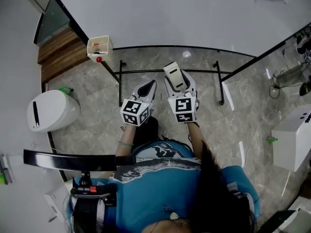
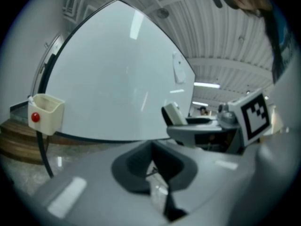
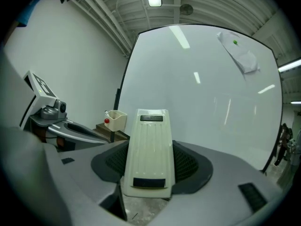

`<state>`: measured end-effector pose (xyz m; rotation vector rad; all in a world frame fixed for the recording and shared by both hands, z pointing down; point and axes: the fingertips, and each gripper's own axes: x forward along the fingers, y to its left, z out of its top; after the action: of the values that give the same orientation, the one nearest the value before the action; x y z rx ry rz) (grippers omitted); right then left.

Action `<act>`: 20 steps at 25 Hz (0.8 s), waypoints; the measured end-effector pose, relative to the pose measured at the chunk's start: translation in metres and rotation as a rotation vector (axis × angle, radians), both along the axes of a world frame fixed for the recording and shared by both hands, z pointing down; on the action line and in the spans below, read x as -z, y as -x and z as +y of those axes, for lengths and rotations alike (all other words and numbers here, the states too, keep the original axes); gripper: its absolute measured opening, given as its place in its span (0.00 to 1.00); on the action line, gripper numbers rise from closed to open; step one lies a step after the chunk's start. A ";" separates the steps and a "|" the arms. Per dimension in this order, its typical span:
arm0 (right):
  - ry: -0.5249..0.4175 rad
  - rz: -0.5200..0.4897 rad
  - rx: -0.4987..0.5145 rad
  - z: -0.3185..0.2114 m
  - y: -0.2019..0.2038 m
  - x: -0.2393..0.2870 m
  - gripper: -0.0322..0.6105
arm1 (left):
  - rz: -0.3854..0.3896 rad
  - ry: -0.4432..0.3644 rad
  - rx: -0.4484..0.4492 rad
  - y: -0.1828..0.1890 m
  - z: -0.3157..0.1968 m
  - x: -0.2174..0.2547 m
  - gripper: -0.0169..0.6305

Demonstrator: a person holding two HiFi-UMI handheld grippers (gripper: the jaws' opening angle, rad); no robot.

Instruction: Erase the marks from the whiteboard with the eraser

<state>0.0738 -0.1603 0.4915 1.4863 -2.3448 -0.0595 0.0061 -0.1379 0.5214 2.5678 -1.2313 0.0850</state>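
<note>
Cream plastic holder [image 1: 99,47] hangs at the whiteboard's [image 1: 184,13] lower left corner, one red-capped item [image 1: 98,59] poking out beneath it. Well left of your tongs: one wooden step [image 1: 60,52] and one white rounded unit [image 1: 51,110] on the stone floor [image 1: 97,96]. One white box [image 1: 294,135] sits far right. The board's black stand [image 1: 209,71] runs as a crossbar between two feet, just ahead of both tongs; nothing else lies between you and the board.

Count: two tongs, one eraser, one holder, one pale sheet [image 3: 242,55] stuck high on the board's right.

Your right tongs [image 3: 149,166] are clamped on the eraser [image 3: 149,149], one pad on each long side. It is ivory and oblong, ribbed lengthwise, with a dark patch at each end. It sticks out lengthwise past the jaws and points at the lower board, appearing clear of the surface.

Your left tongs [image 2: 153,166] are closed together on nothing, held just beside the right pair and level with it. The board face shows white, with ceiling-light streaks across it.
</note>
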 end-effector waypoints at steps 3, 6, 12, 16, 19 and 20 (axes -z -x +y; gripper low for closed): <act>0.023 -0.032 0.019 0.040 -0.016 -0.008 0.46 | -0.012 0.008 0.012 -0.020 0.039 -0.006 0.03; 0.038 -0.049 0.039 0.081 -0.033 -0.013 0.46 | -0.018 0.013 0.044 -0.035 0.079 -0.009 0.03; 0.087 -0.104 0.081 0.161 -0.056 -0.023 0.46 | -0.039 0.046 0.107 -0.053 0.163 -0.020 0.03; 0.119 -0.147 0.090 0.193 -0.064 -0.026 0.46 | -0.068 0.054 0.115 -0.062 0.203 -0.022 0.03; 0.121 -0.160 0.107 0.211 -0.063 -0.027 0.46 | -0.091 0.050 0.131 -0.057 0.218 -0.019 0.03; 0.117 -0.163 0.110 0.215 -0.062 -0.025 0.46 | -0.098 0.043 0.138 -0.055 0.220 -0.016 0.03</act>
<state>0.1360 0.0551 0.5168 1.3520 -2.5102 0.1745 0.0614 0.0820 0.5377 2.4604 -1.4225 0.2074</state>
